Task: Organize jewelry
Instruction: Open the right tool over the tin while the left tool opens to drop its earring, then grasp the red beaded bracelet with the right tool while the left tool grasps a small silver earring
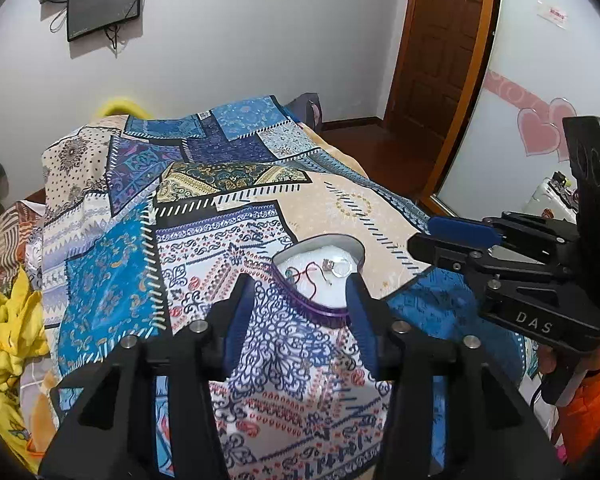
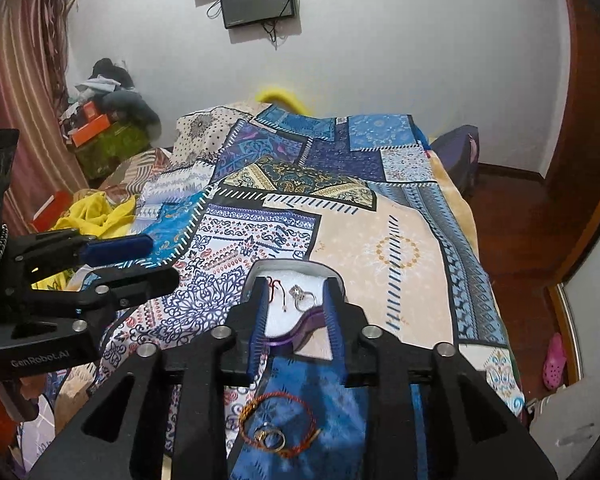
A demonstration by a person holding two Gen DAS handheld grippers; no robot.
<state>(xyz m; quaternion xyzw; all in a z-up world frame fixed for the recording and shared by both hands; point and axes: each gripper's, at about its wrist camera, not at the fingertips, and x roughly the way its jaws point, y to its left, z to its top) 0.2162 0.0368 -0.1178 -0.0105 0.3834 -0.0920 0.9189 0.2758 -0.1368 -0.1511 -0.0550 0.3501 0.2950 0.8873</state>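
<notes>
Basically one container: a purple-rimmed jewelry box, white lined, lying open on the patchwork bedspread. Inside the box: a silver ring with a stone toward its far right, and a red cord piece to the ring's left, with a small bluish bit near the box's left rim, too small to name.

Left gripper: jaws wide apart, blue-padded fingers, nothing held; the right finger overlaps the box's near right edge in the left wrist view, contact cannot be told. Right gripper: jaws also wide apart, empty, fingers straddling the box's near rim, no clear touch.

Right wrist view only: an orange-red cord bracelet on the bedspread, near side of the box, below the right gripper, with a gold ring and a smaller silver ring lying inside its loop. Also there, the left gripper comes in left of the box, jaws parted.

Left wrist view only: the right gripper seen side-on, right of the box, and a wooden door far behind. Yellow cloth sits well left of the box in both views.
</notes>
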